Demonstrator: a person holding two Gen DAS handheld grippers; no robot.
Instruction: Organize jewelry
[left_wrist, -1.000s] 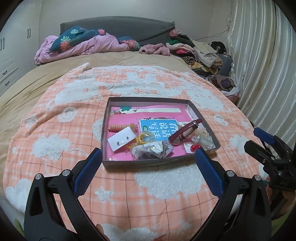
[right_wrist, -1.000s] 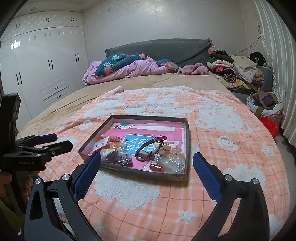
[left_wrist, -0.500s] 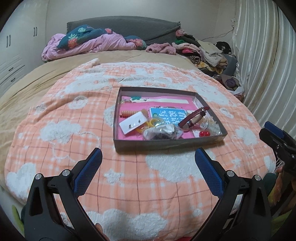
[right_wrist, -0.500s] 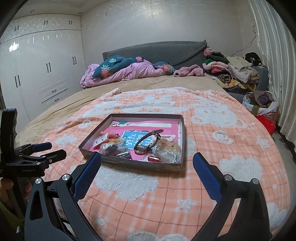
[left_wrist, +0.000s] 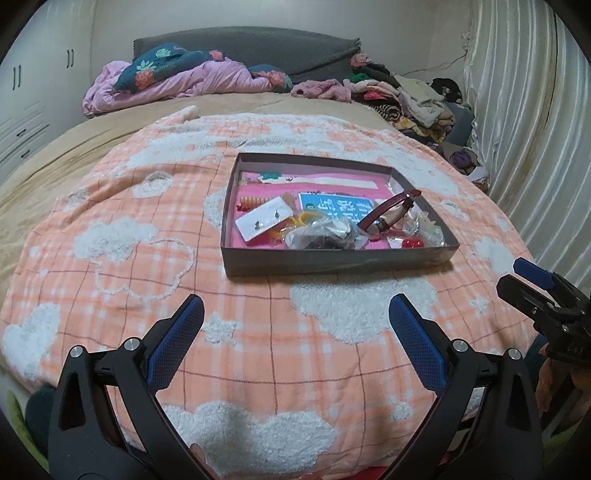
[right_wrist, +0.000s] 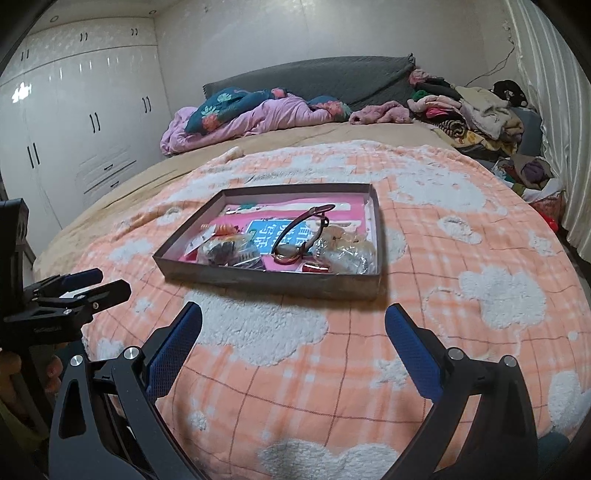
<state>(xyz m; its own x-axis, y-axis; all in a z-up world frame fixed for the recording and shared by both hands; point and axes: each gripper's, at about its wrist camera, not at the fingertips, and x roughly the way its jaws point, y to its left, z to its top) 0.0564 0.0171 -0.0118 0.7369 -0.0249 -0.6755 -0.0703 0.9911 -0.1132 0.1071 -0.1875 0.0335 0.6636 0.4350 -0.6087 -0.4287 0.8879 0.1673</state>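
Observation:
A shallow grey box (left_wrist: 332, 260) with a pink lining sits on the orange checked blanket (left_wrist: 147, 266); it also shows in the right wrist view (right_wrist: 273, 282). It holds a dark red watch (left_wrist: 388, 216), a white earring card (left_wrist: 264, 221), a blue card (left_wrist: 334, 206), an orange spiral hair tie (left_wrist: 251, 202), plastic bags of trinkets (left_wrist: 321, 236) and a red bead (left_wrist: 412, 242). My left gripper (left_wrist: 295, 332) is open and empty, well short of the box. My right gripper (right_wrist: 293, 334) is open and empty, also short of it.
The blanket lies on a bed with a pink quilt (left_wrist: 177, 81) and piled clothes (left_wrist: 406, 96) at the far end. Curtains (left_wrist: 535, 129) hang at the right. White wardrobes (right_wrist: 74, 129) stand at the left.
Both grippers have pulled back from the box towards the near edge of the bed. The box now looks smaller and farther away. Both stayed open.

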